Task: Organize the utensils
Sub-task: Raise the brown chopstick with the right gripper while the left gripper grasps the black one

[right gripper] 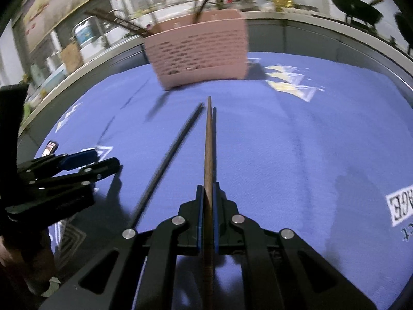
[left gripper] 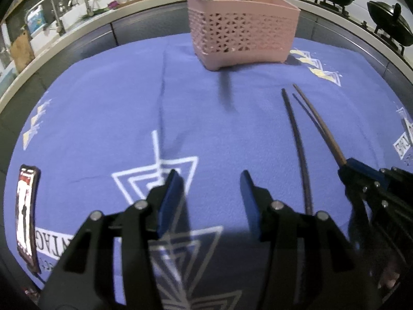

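- Across the whole table lies a blue cloth [left gripper: 103, 108] with white printed patterns; everything in play sits on it.
- At twelve o'clock in both wrist views stands the pink perforated holder [left gripper: 242, 31], upright near the far edge of the cloth, with several sticks already leaning out of its top.
- At five o'clock in the left wrist view, the right gripper [right gripper: 207, 214] is clamped tight on a brown chopstick [right gripper: 208, 144], which points straight ahead towards the holder and looks raised off the cloth, since a thin shadow runs beside it.
- At six o'clock in that same view, the left gripper [left gripper: 210, 201] stands partly open with nothing between its pads, idle over the cloth.
- Just beside the brown one, towards ten o'clock in the right wrist view, a black chopstick [right gripper: 167, 165] lies flat on the cloth, untouched.
- Step in hand, as I judge it: one chopstick is grasped and ready to be carried.
- Next move likely calls for raising it, tipping it upright over the holder's open top, clearing the sticks already there, then releasing; the black one remains to be picked up.
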`<state>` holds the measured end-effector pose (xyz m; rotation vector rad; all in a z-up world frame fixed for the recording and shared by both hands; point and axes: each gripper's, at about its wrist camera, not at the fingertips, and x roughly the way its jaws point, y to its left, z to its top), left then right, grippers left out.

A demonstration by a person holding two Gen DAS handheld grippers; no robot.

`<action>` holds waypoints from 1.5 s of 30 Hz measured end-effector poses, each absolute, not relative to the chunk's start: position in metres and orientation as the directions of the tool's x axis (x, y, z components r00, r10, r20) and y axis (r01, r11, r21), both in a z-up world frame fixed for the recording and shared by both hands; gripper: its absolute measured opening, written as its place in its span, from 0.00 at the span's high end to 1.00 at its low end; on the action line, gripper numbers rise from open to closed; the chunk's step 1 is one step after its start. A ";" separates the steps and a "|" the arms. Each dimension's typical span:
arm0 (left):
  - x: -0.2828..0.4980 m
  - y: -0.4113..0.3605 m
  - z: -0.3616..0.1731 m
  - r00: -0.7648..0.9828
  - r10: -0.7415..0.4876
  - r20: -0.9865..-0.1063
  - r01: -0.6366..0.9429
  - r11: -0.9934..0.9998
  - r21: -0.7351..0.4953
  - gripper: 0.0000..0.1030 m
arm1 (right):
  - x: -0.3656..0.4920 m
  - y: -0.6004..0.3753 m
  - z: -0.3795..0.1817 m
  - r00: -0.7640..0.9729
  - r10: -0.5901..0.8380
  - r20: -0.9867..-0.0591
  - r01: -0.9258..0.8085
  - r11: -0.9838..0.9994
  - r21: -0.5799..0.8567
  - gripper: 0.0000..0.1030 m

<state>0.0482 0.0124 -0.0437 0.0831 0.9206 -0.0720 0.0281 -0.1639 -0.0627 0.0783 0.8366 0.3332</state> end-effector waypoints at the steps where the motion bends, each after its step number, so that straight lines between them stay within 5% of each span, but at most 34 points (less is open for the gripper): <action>1: 0.049 0.010 -0.041 0.606 -0.041 -0.794 0.107 0.994 0.031 0.40 | 0.028 -0.169 -0.063 0.622 0.315 -0.717 -0.247 0.948 0.202 0.93; 19: 0.105 -0.059 -0.038 0.547 -0.150 -0.823 0.318 0.947 0.039 0.39 | 0.070 -0.210 -0.061 0.545 0.437 -0.716 -0.232 0.899 0.372 0.88; 24: 0.112 -0.059 -0.045 0.543 -0.174 -0.822 0.341 0.940 0.027 0.74 | 0.102 -0.204 -0.053 0.510 0.448 -0.734 -0.277 0.894 0.353 0.79; 25: 0.114 -0.056 -0.045 0.539 -0.184 -0.822 0.346 0.938 0.017 0.89 | 0.106 -0.201 -0.052 0.506 0.446 -0.738 -0.289 0.894 0.343 0.76; 29: 0.120 -0.040 -0.044 0.515 -0.219 -0.829 0.335 0.942 -0.040 0.91 | 0.125 -0.185 -0.048 0.500 0.412 -0.762 -0.326 0.904 0.275 0.66; 30: 0.121 -0.039 -0.044 0.515 -0.217 -0.829 0.331 0.943 -0.041 0.91 | 0.129 -0.179 -0.048 0.501 0.402 -0.767 -0.344 0.905 0.250 0.66; 32: 0.124 -0.033 -0.043 0.511 -0.222 -0.831 0.323 0.945 -0.054 0.93 | 0.133 -0.170 -0.049 0.490 0.387 -0.781 -0.372 0.903 0.215 0.95; 37: 0.114 -0.011 -0.012 0.551 -0.274 -0.788 0.312 0.944 -0.110 0.95 | 0.121 -0.169 -0.019 0.519 0.463 -0.719 -0.404 0.874 0.271 0.96; 45: 0.070 0.008 0.113 0.741 -0.388 -0.548 0.396 0.912 -0.110 0.95 | 0.086 -0.184 0.082 0.668 0.568 -0.481 -0.487 0.822 0.294 0.96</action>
